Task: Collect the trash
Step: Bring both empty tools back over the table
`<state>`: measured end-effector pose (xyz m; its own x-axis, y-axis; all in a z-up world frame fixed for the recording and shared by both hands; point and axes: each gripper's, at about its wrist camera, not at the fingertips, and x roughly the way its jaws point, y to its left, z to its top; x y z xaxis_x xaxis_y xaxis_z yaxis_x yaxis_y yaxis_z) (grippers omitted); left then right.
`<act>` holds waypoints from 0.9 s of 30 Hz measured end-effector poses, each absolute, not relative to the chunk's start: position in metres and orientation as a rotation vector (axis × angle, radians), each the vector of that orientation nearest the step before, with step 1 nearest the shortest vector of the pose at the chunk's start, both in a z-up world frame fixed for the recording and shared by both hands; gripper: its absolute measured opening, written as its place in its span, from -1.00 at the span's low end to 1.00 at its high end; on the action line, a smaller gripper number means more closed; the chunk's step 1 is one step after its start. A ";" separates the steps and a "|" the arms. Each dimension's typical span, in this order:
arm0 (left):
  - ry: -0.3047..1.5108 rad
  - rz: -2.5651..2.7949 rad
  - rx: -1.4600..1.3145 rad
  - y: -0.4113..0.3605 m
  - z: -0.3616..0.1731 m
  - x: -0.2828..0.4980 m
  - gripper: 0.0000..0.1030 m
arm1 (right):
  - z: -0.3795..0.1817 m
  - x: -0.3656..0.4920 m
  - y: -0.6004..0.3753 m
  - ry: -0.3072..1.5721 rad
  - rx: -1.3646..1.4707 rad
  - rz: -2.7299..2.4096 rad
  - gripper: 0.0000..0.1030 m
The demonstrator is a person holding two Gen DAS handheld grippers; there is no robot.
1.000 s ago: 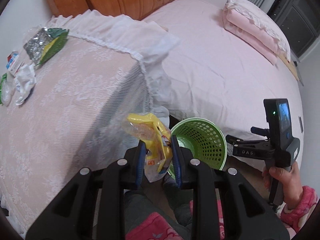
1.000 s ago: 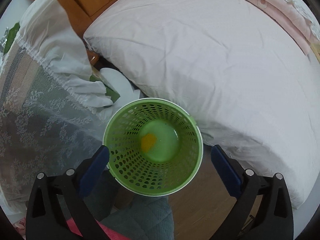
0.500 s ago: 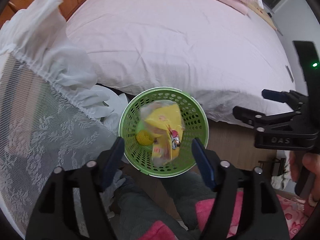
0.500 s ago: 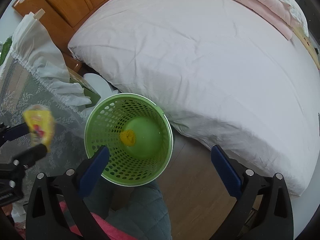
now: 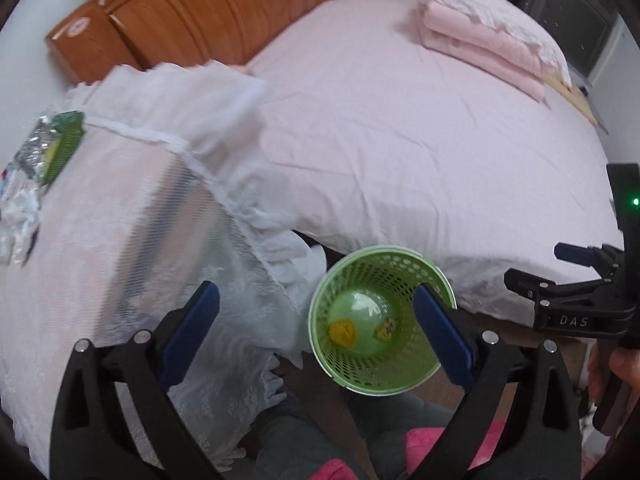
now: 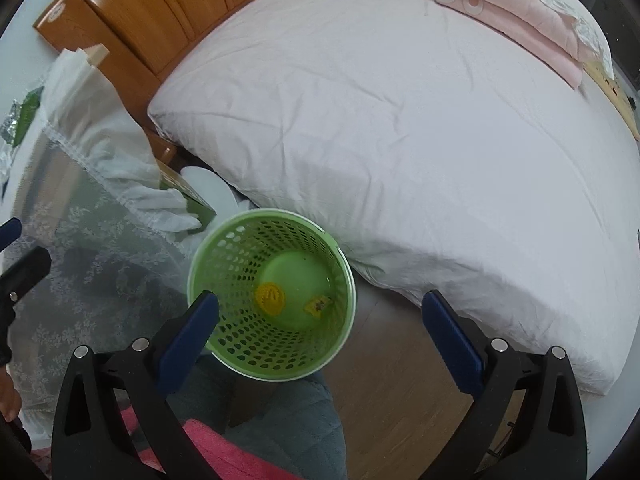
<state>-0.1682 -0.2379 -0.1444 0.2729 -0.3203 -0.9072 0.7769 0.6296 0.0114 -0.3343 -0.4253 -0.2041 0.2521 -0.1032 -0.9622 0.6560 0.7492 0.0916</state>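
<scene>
The left gripper [image 5: 316,320] is spread wide with nothing between its blue pads, and the right gripper [image 6: 320,328] is likewise wide apart and empty. Both hang above the green basket [image 6: 224,280], which stands on the wooden floor [image 6: 400,376] at lower centre of each view, between the lace-covered bench [image 5: 100,240] and the bed [image 5: 400,140]. Two yellow pieces of trash lie on the basket's bottom: a crumpled yellow wad [image 6: 271,298] and a smaller yellow scrap [image 6: 318,305], apart from each other. At the far left of the left view, a green and silver wrapper [image 5: 52,148] and white crumpled paper [image 5: 20,216] lie on the bench.
</scene>
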 end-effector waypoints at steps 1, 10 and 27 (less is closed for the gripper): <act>1.025 -0.753 0.480 -0.227 -0.129 -0.159 0.85 | -0.193 -0.328 -0.423 1.196 0.531 -0.536 0.95; 0.861 -0.433 0.291 -0.113 -0.039 -0.089 0.85 | -0.078 -0.234 -0.374 0.946 0.325 -0.321 0.95; 0.912 -0.310 0.219 -0.036 -0.052 -0.025 0.85 | -0.052 -0.129 -0.273 0.917 0.204 -0.063 0.95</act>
